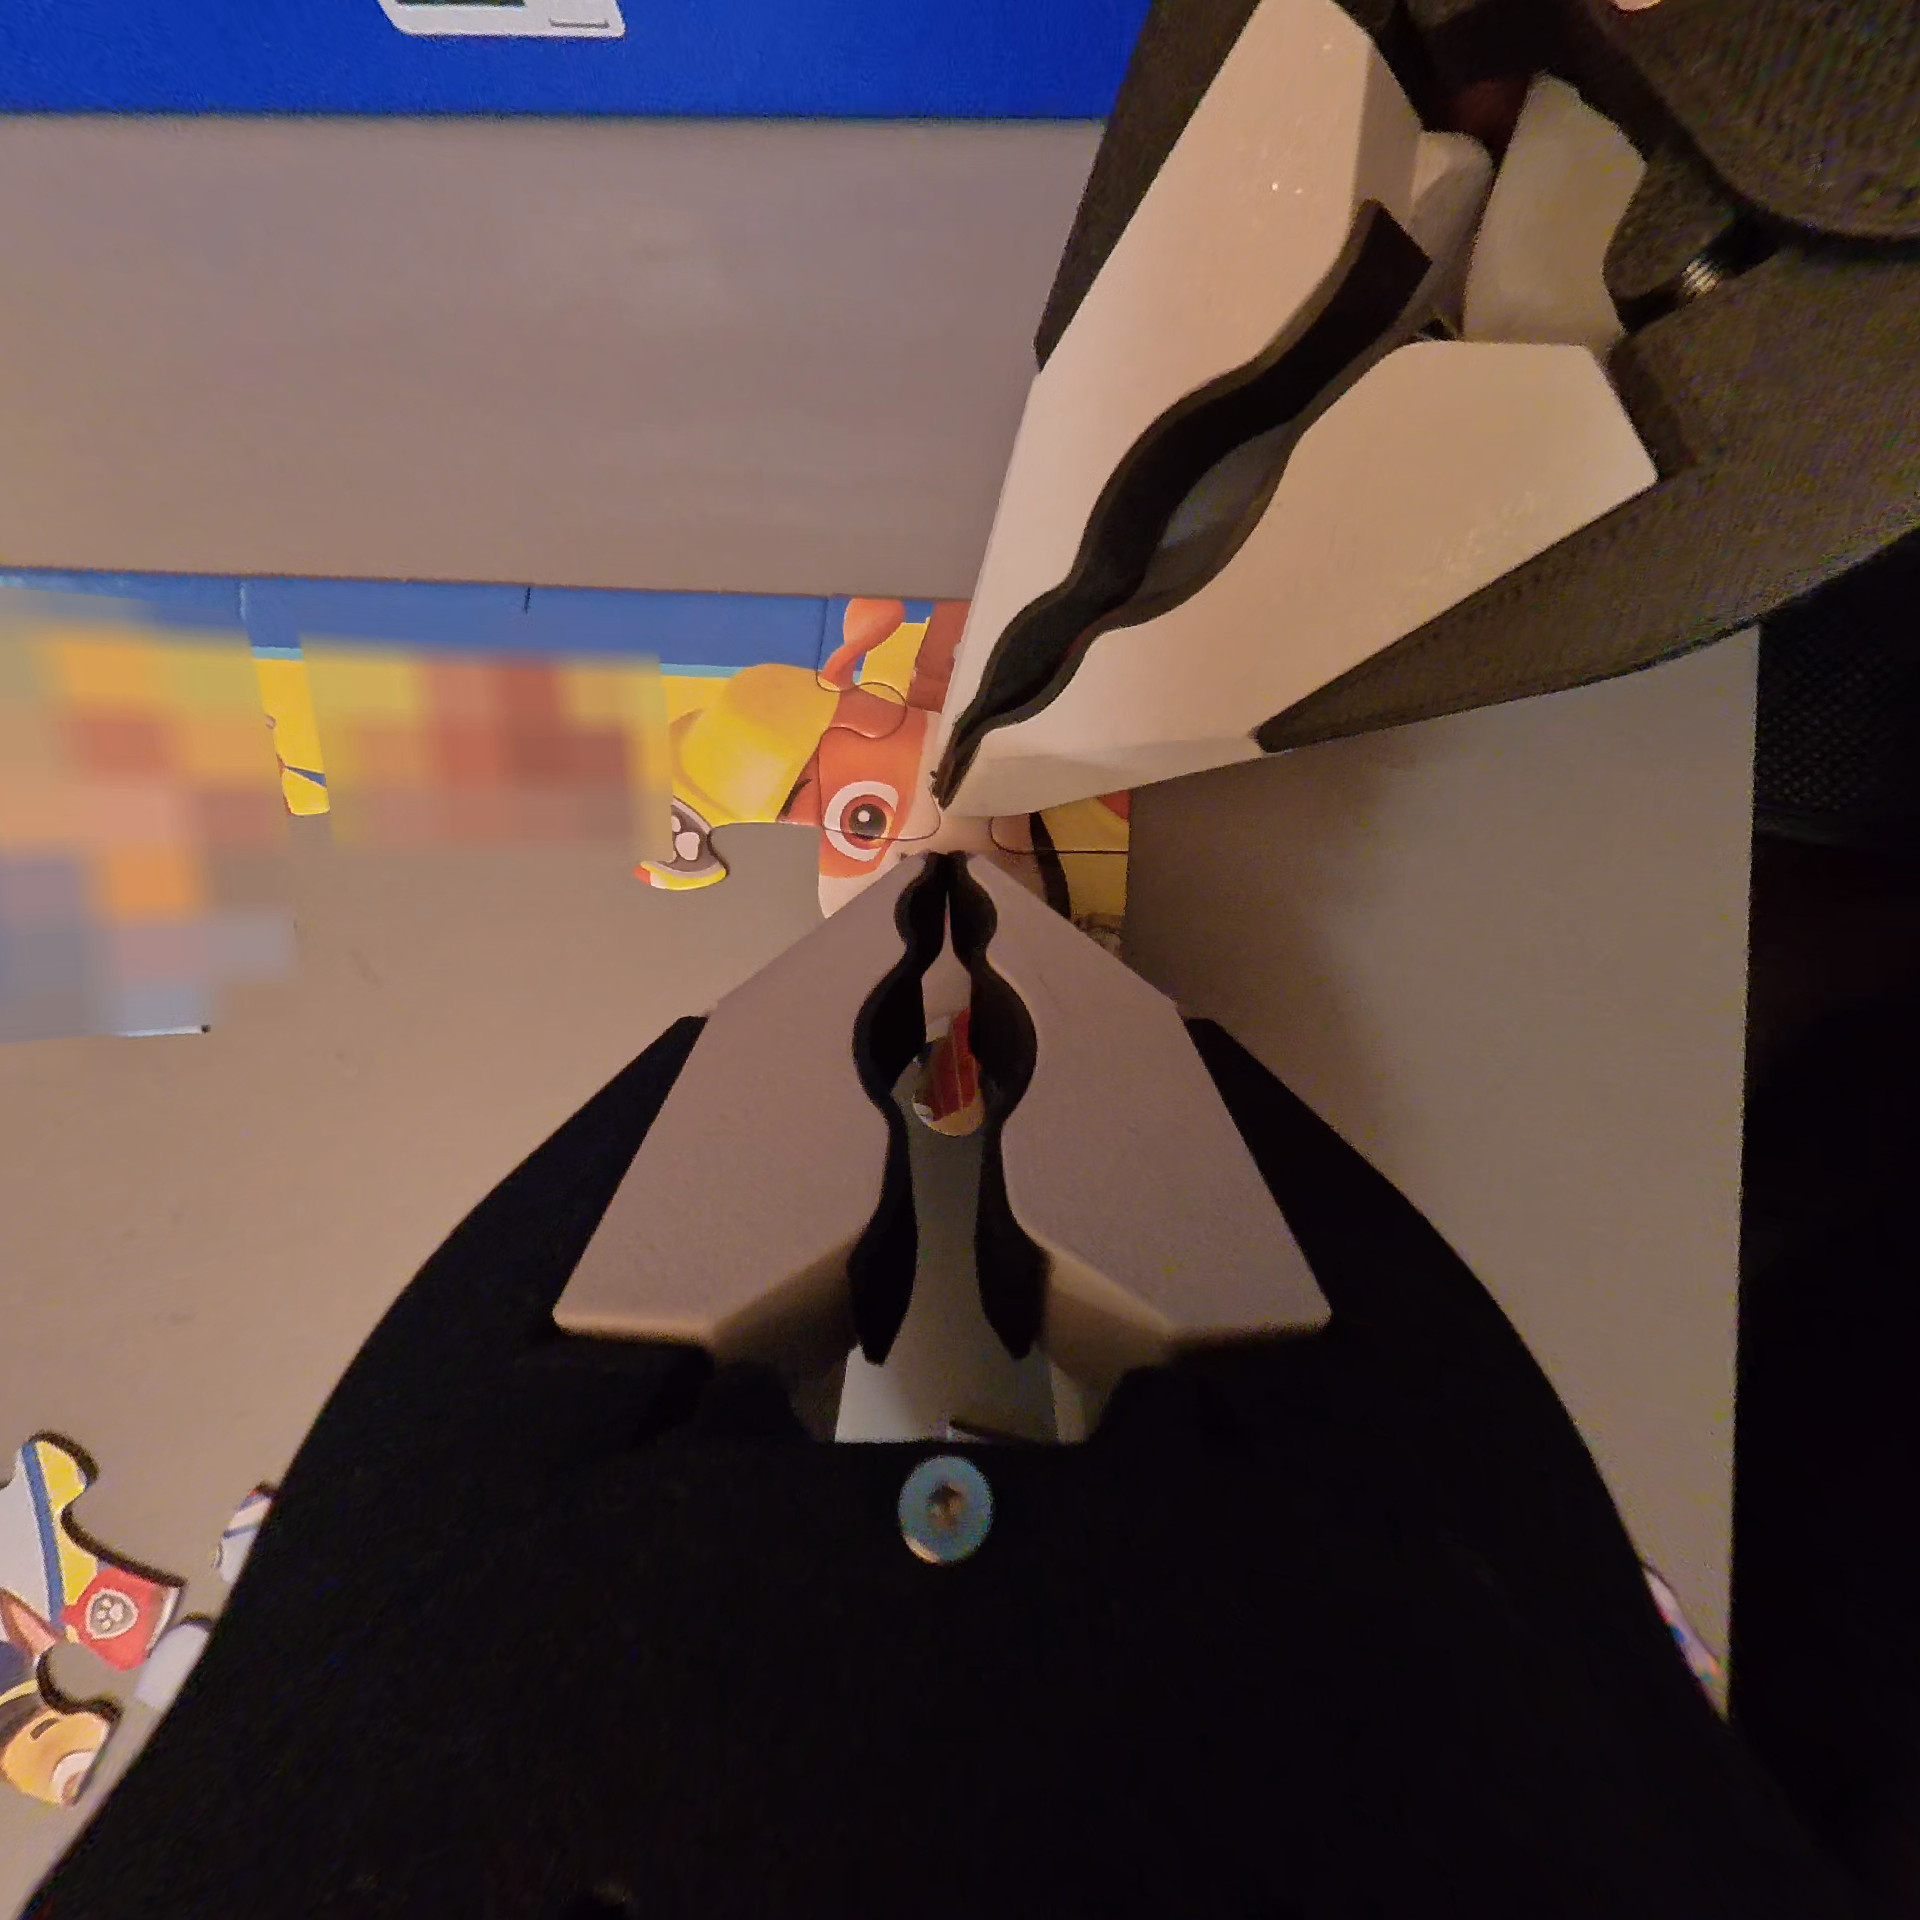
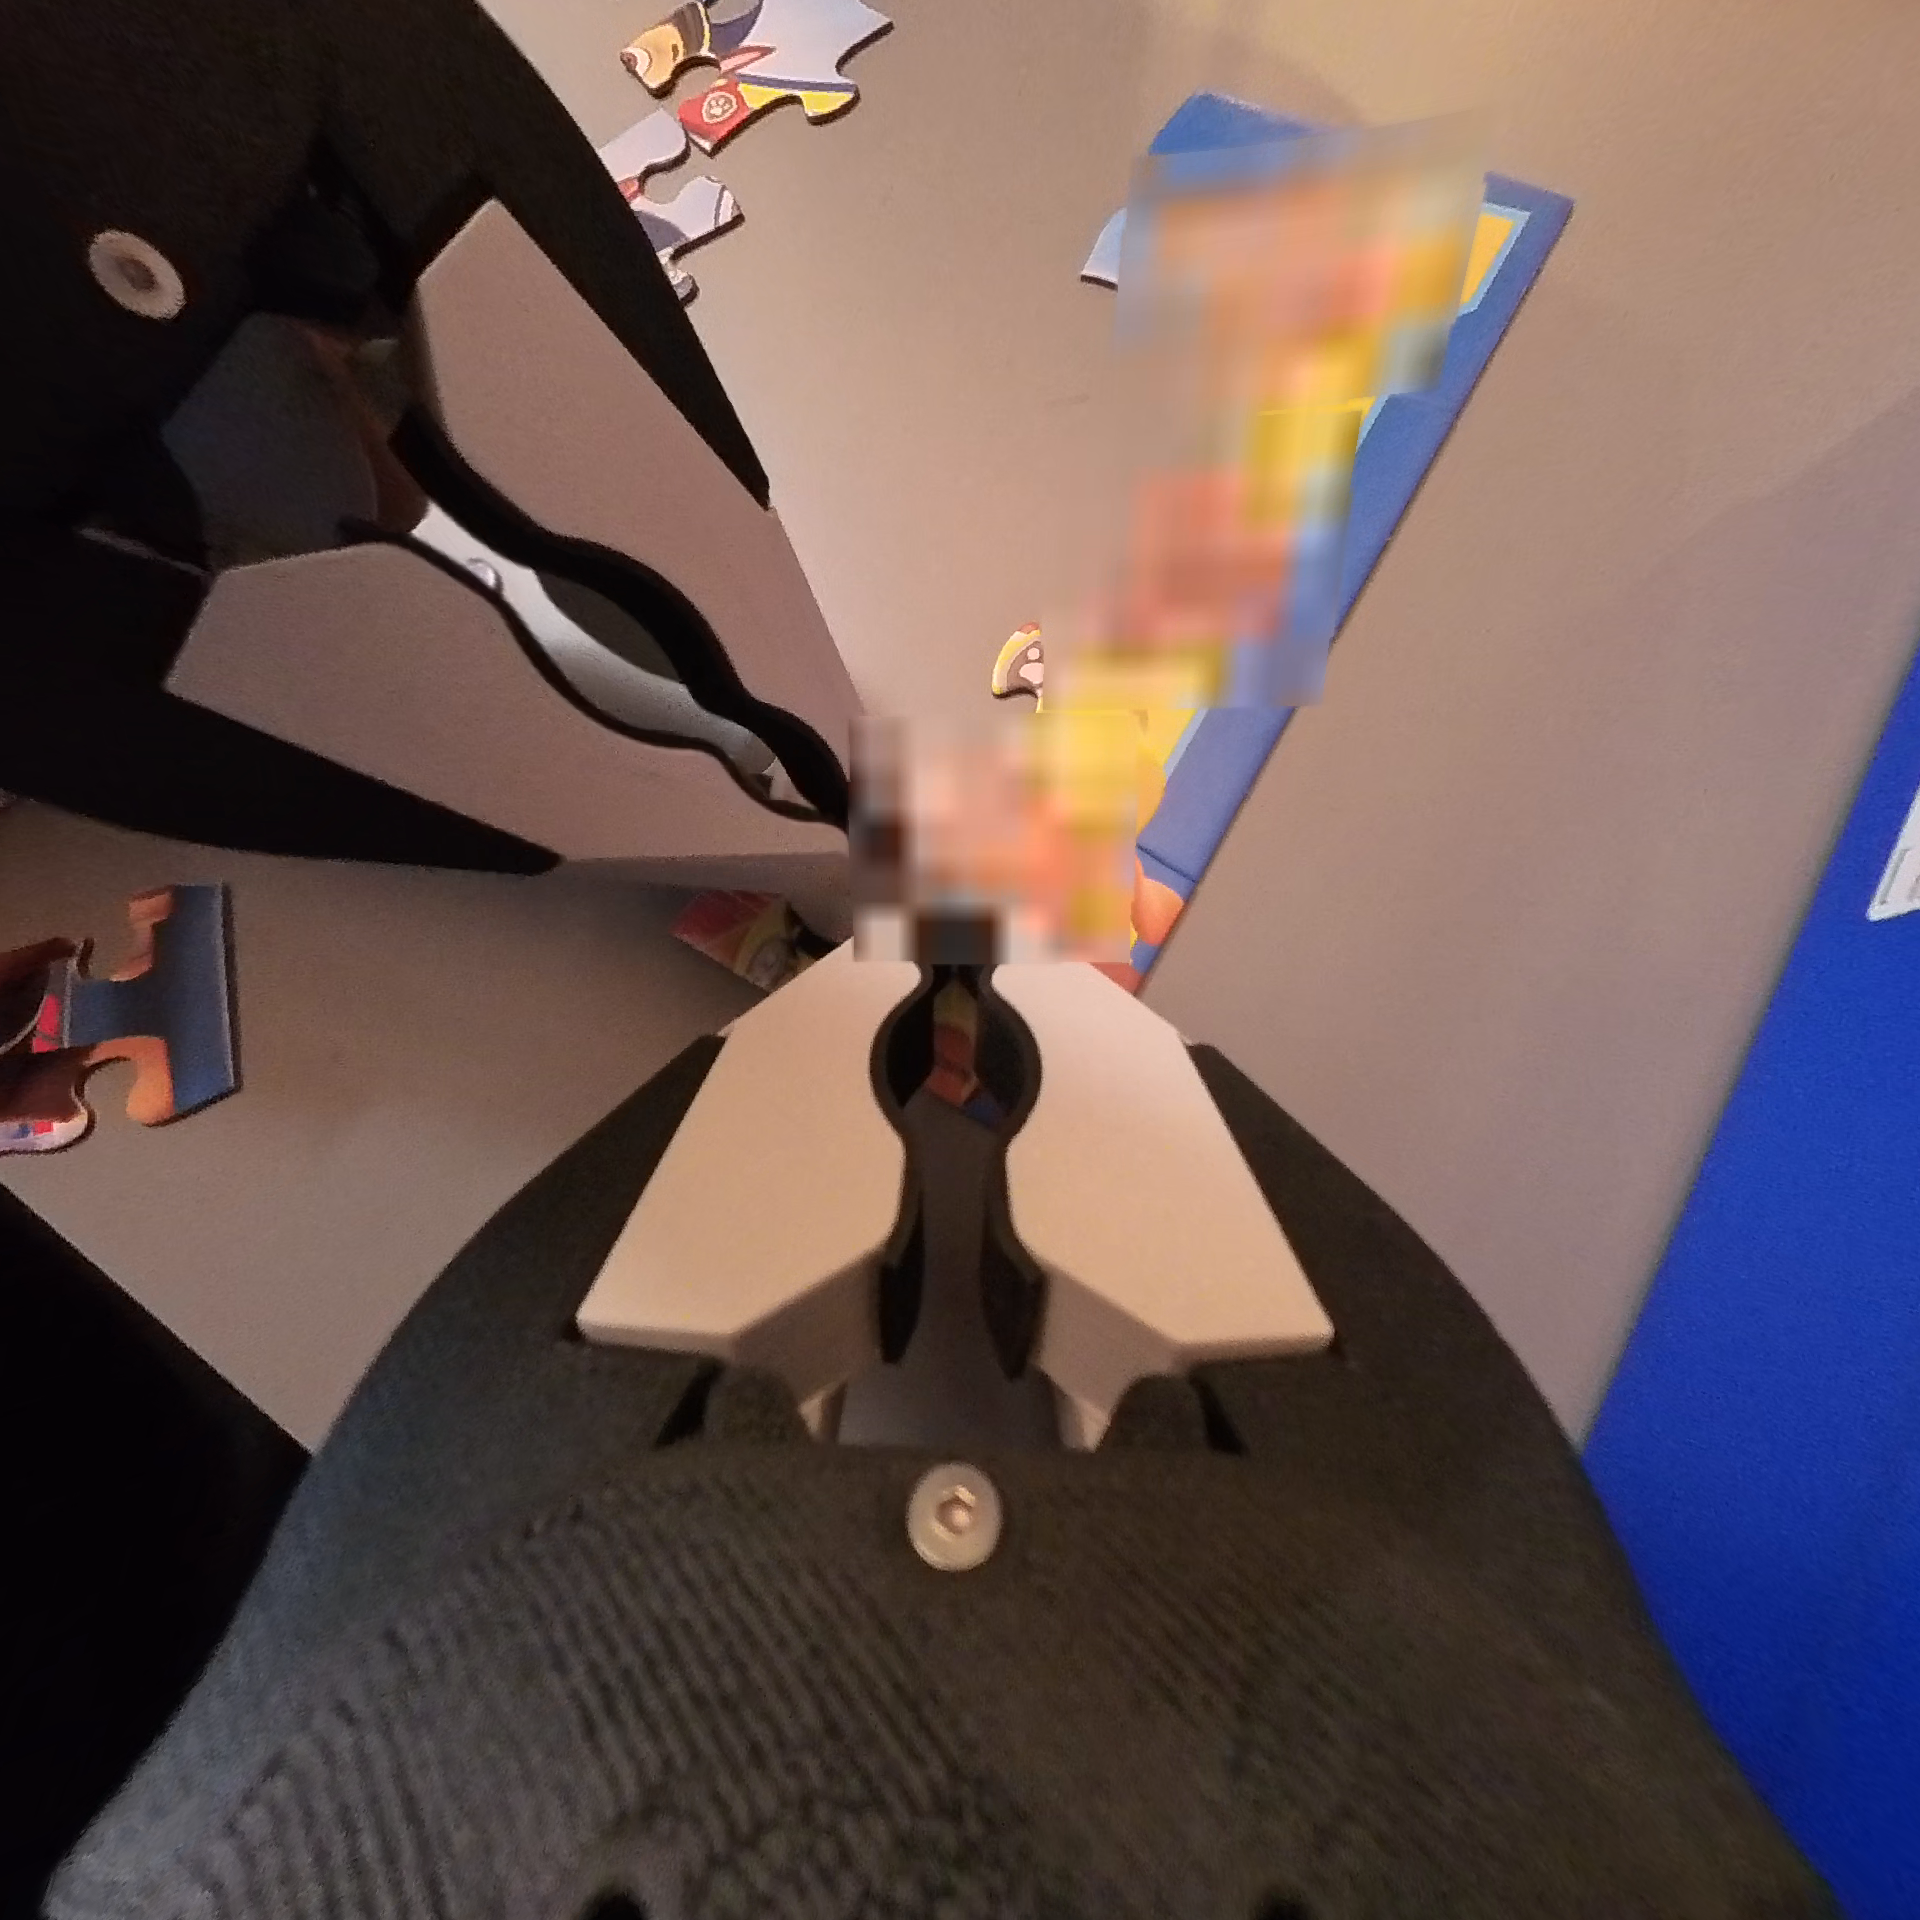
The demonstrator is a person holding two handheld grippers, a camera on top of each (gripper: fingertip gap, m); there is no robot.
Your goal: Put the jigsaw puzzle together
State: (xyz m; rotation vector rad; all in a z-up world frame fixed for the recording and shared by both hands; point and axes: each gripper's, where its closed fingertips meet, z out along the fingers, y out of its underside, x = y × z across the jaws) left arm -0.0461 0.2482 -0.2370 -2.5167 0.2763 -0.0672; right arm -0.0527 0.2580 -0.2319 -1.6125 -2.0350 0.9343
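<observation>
We see a grey table (image 1: pixel 520 343) bearing a part-built cartoon puzzle (image 1: pixel 769 748). Both grippers angle down onto its corner, tips nearly meeting. The left gripper (image 1: pixel 943 883) and right gripper (image 1: pixel 948 774) have their fingers pressed together, tips resting on the pieces; loose pieces (image 1: pixel 73 1600) lie apart.

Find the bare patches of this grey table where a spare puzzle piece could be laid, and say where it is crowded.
Free: the grey strip between the blue board and the joined puzzle, and the patch below the puzzle, above the loose pieces. Crowded: the puzzle's right end, where the left gripper and right gripper meet, both closed.
</observation>
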